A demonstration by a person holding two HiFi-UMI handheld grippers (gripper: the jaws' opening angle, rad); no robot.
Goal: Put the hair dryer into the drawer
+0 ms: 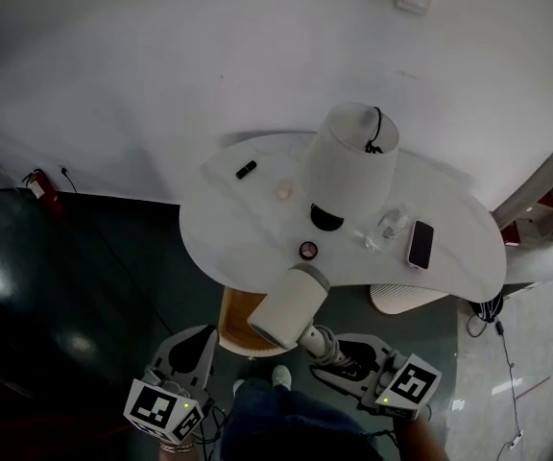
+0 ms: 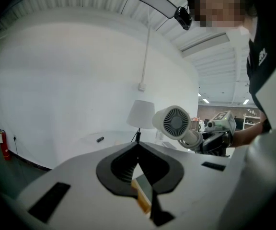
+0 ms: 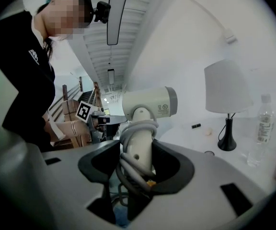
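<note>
A white hair dryer [image 1: 291,305] hangs in the air just in front of the round white table's [image 1: 248,229] near edge, barrel pointing toward the table. My right gripper [image 1: 329,349] is shut on its handle, where the grey cord is wound. In the right gripper view the handle [image 3: 139,147] stands upright between the jaws. The left gripper [image 1: 195,339] hovers lower left with its tips together and nothing in them; in its own view the dryer's rear grille [image 2: 172,122] shows to the right. A tan wooden drawer-like part [image 1: 238,320] pokes out under the table edge, partly hidden by the dryer.
On the table stand a white-shaded lamp [image 1: 351,161], a clear bottle [image 1: 390,227], a phone [image 1: 420,244], a small round tin [image 1: 308,250] and a small black object [image 1: 246,169]. A ribbed white piece [image 1: 406,296] sits under the table's right side. A fire extinguisher [image 1: 38,185] stands by the wall.
</note>
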